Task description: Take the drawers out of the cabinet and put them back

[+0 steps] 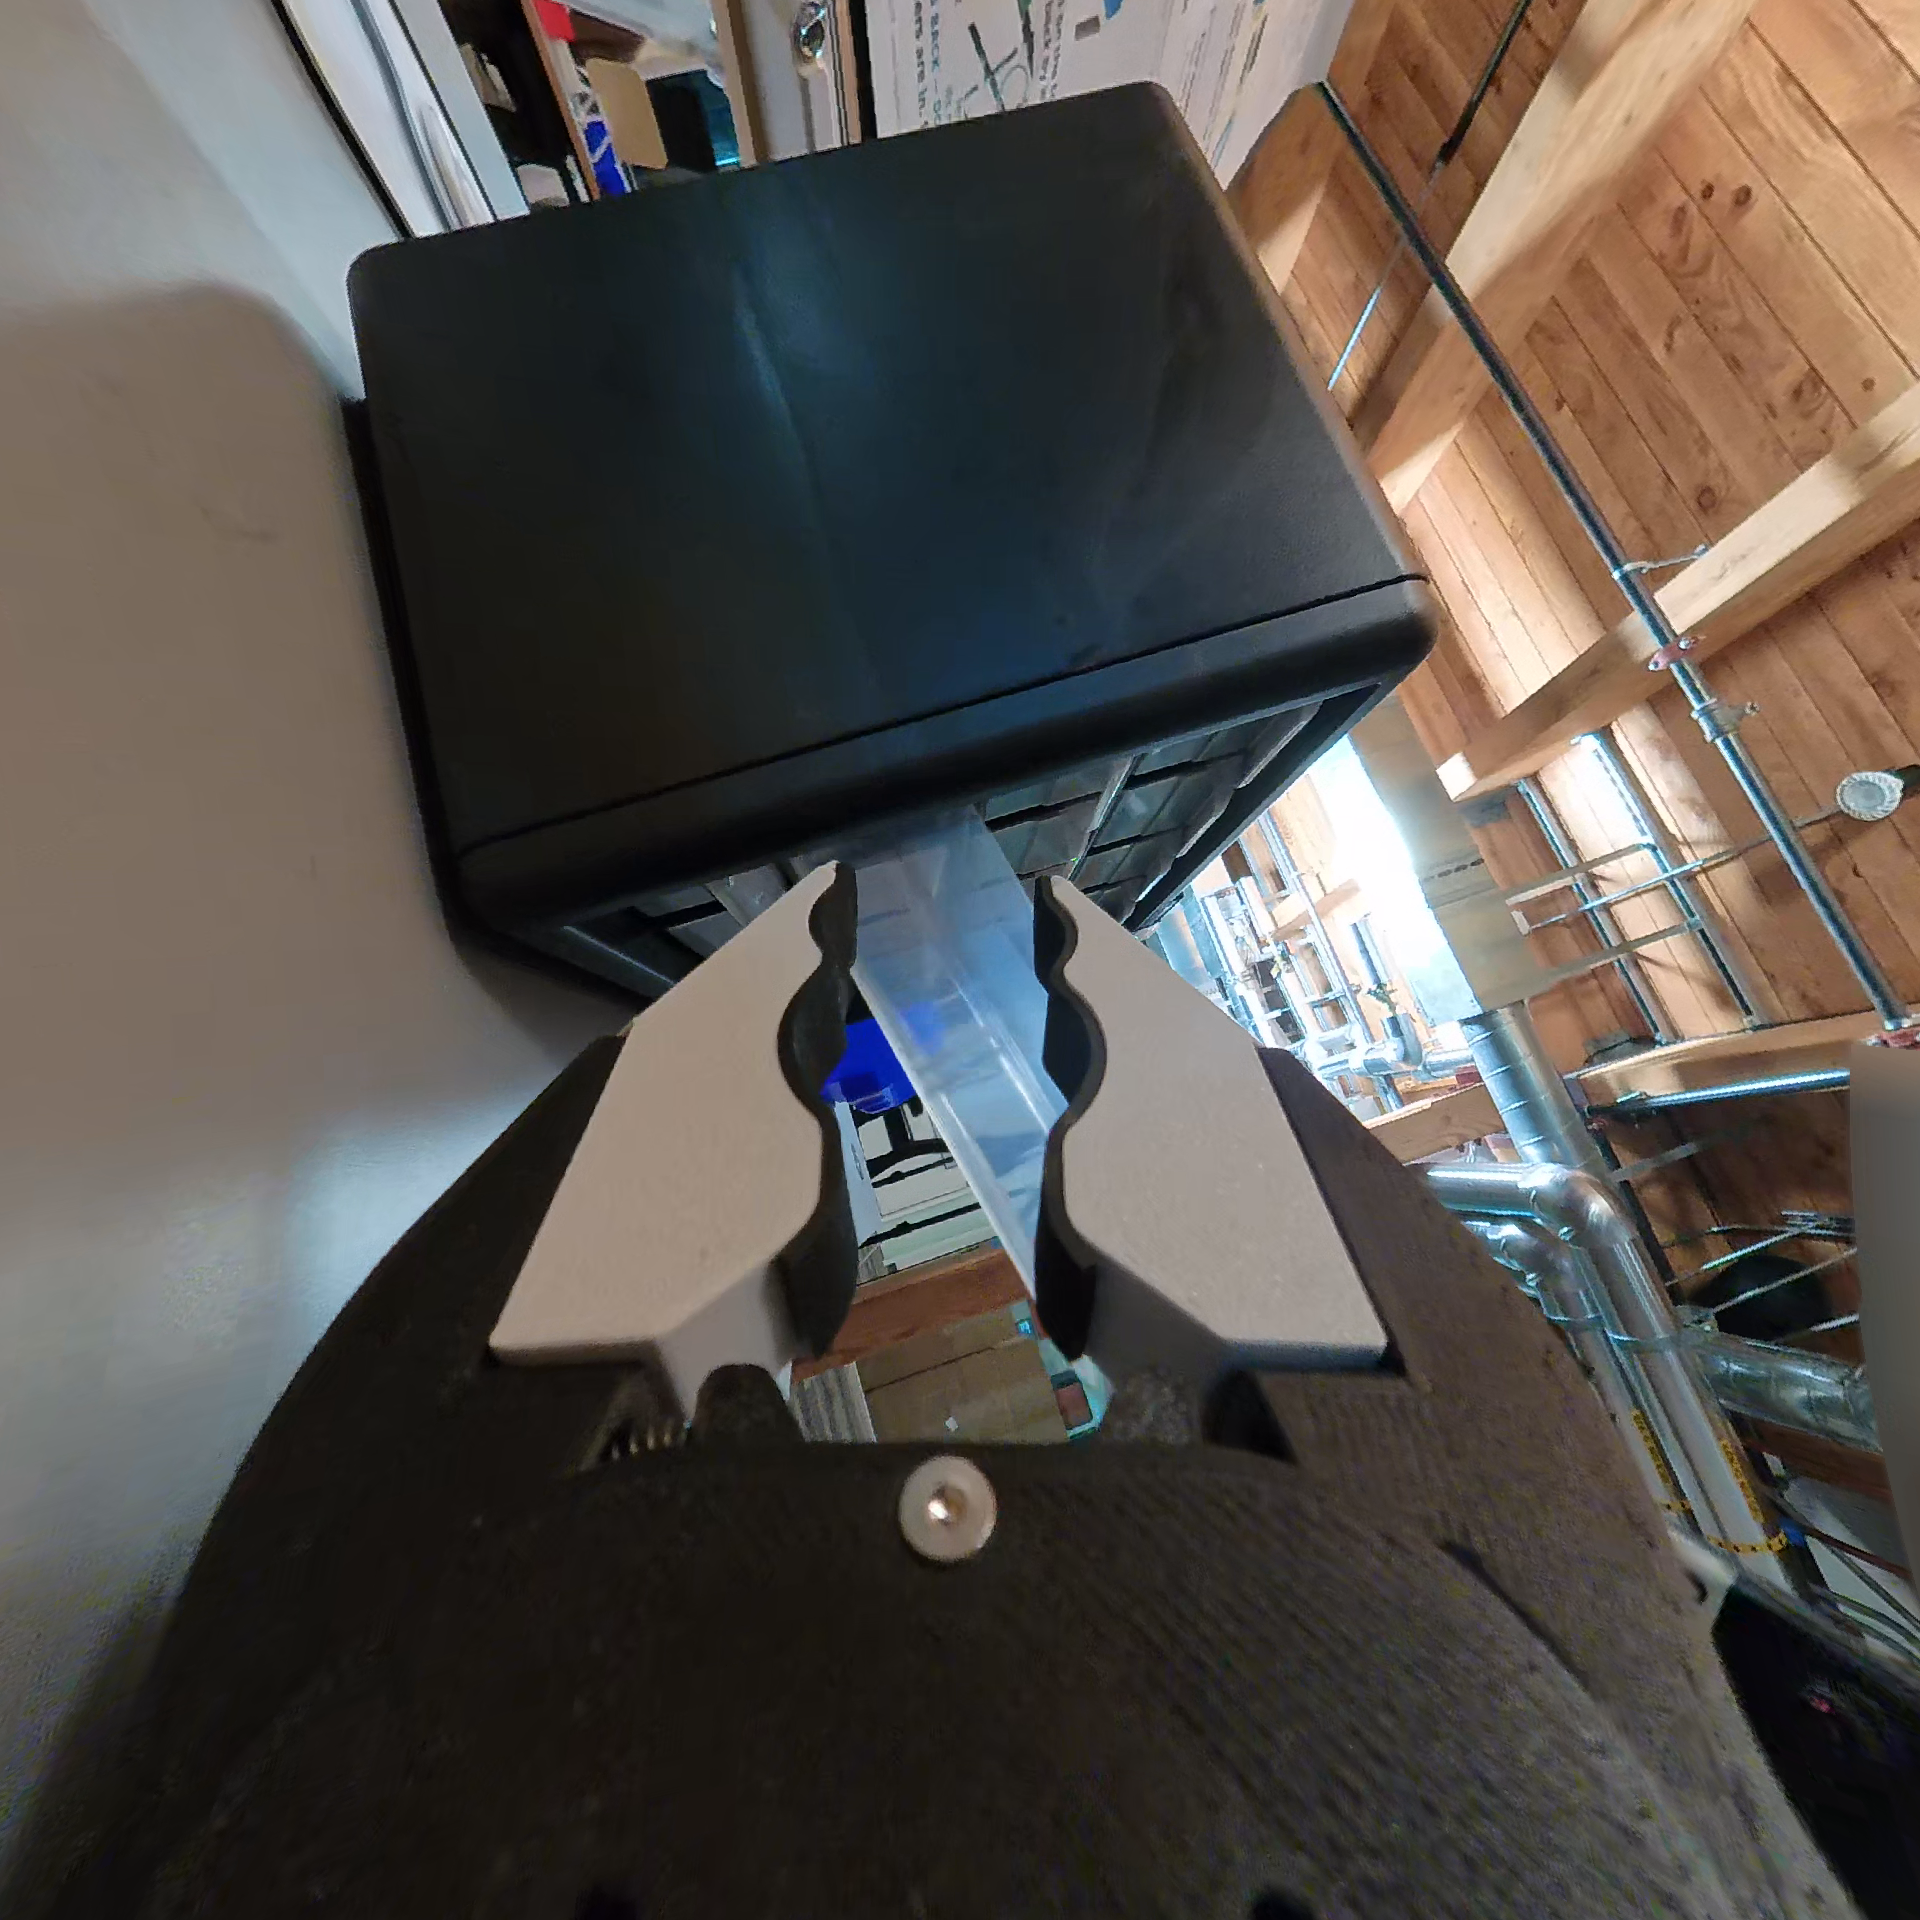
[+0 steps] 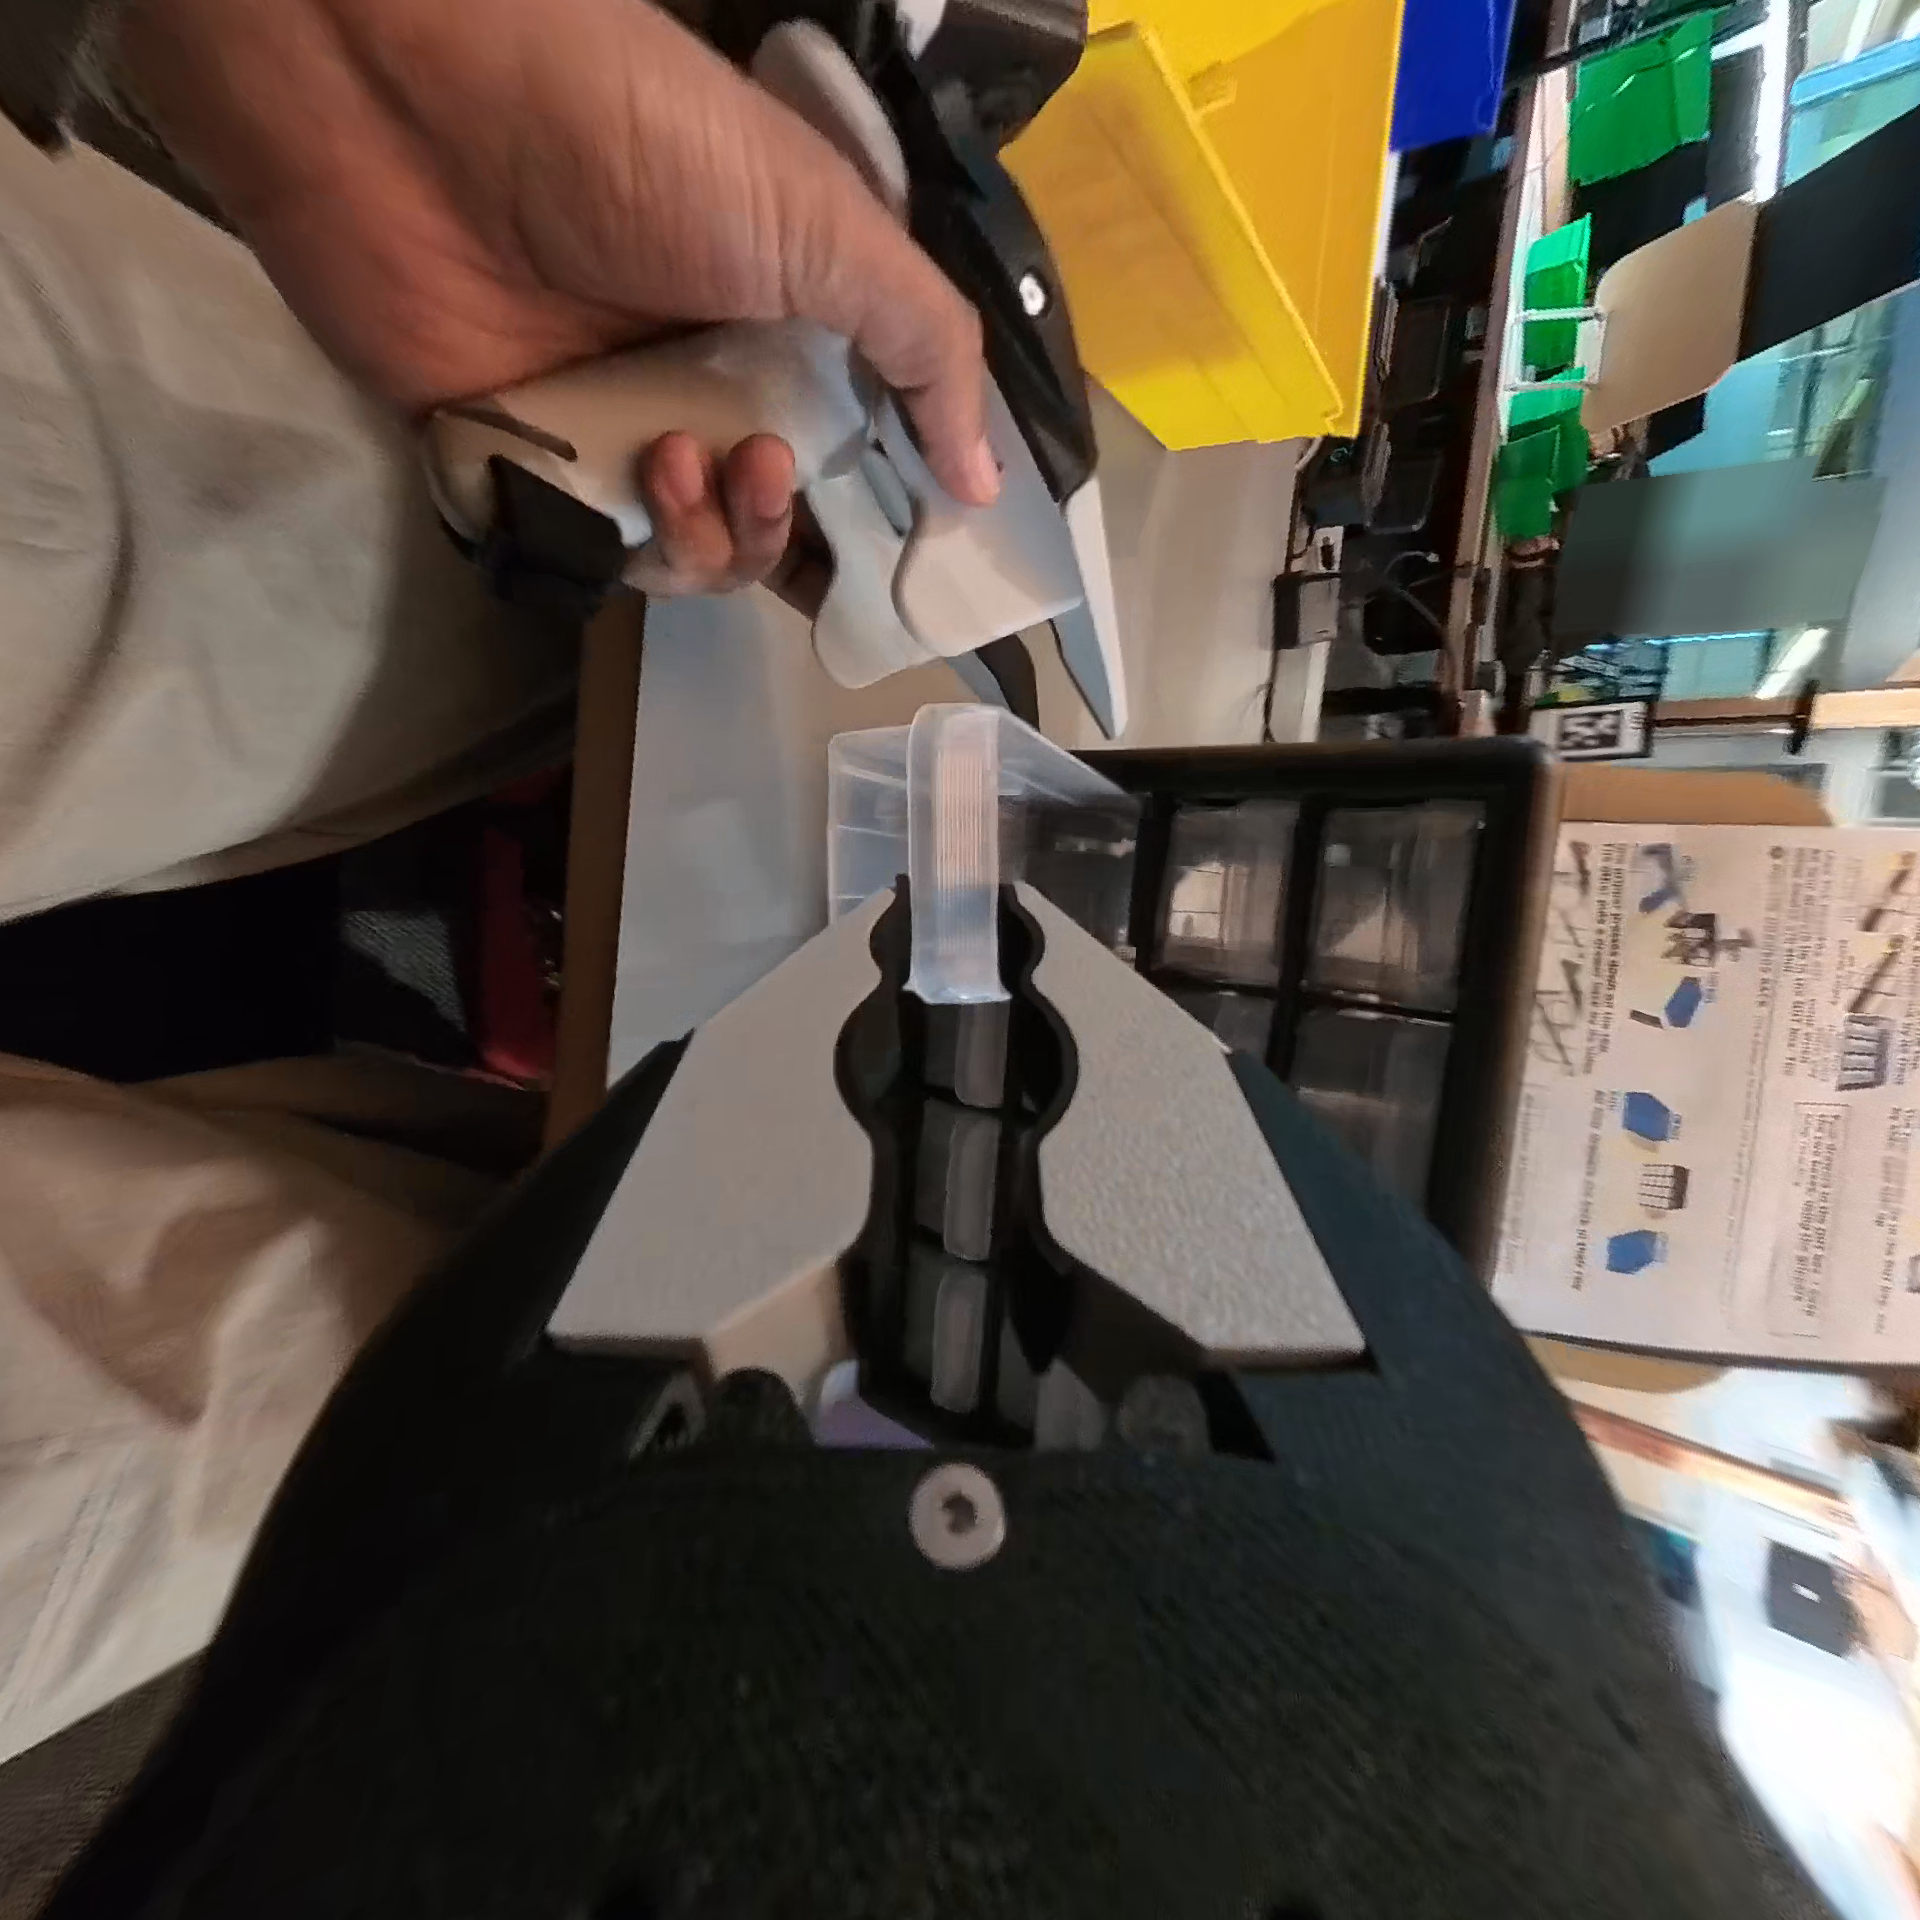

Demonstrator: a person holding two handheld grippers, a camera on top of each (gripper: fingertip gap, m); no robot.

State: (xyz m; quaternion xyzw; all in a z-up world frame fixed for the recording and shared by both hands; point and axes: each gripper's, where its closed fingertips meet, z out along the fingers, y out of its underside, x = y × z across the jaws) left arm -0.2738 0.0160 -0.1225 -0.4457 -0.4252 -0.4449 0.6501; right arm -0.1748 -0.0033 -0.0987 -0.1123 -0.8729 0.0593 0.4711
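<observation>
Fingers: right gripper [image 2: 954, 894] pinching clear drawer's [image 2: 883, 821] handle; left gripper [image 1: 945, 883] gaping, holding nothing.
Drawer: sticking out of black cabinet [image 2: 1340, 935], contents unclear.

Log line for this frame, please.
right tongs: on clear drawer handle | drawer: part-way out of black cabinet | left tongs: open, above

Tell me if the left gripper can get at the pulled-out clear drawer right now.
Probably yes: the left gripper is open, and the clear drawer juts from the black cabinet between its fingers, nothing visibly blocking.

Drawer [image 2: 951, 831] protrudes from cabinet [image 2: 1320, 935] front.
</observation>
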